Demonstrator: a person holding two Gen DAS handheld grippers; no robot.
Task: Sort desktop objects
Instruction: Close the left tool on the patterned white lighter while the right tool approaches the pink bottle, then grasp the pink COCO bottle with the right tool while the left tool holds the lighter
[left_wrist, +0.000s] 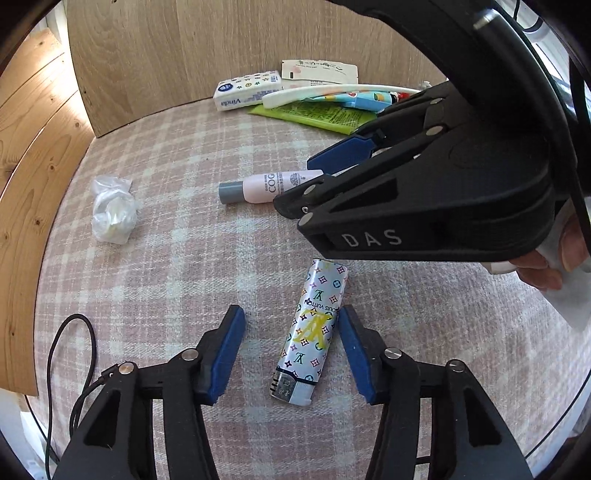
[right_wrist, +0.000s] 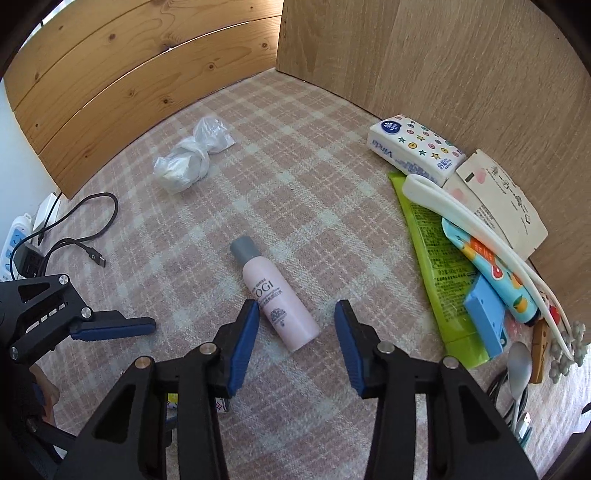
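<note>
Left wrist view: we see left gripper (left_wrist: 291, 345) apart astride lighter (left_wrist: 309, 334), long axis along fingers | right gripper (right_wrist: 295, 332) apart astride pink bottle (right_wrist: 275, 301); bottle askew

- The left gripper (left_wrist: 291, 347) points steeply downward, its 2 blue-padded fingers (left_wrist: 225, 354) apart, neither visibly pressing on anything.
- The right gripper (right_wrist: 295, 341) tilts down likewise, fingers (right_wrist: 242, 345) parted with a gap between them.
- A hand (left_wrist: 546, 266) grips the right gripper's handle at the frame's edge.
</note>
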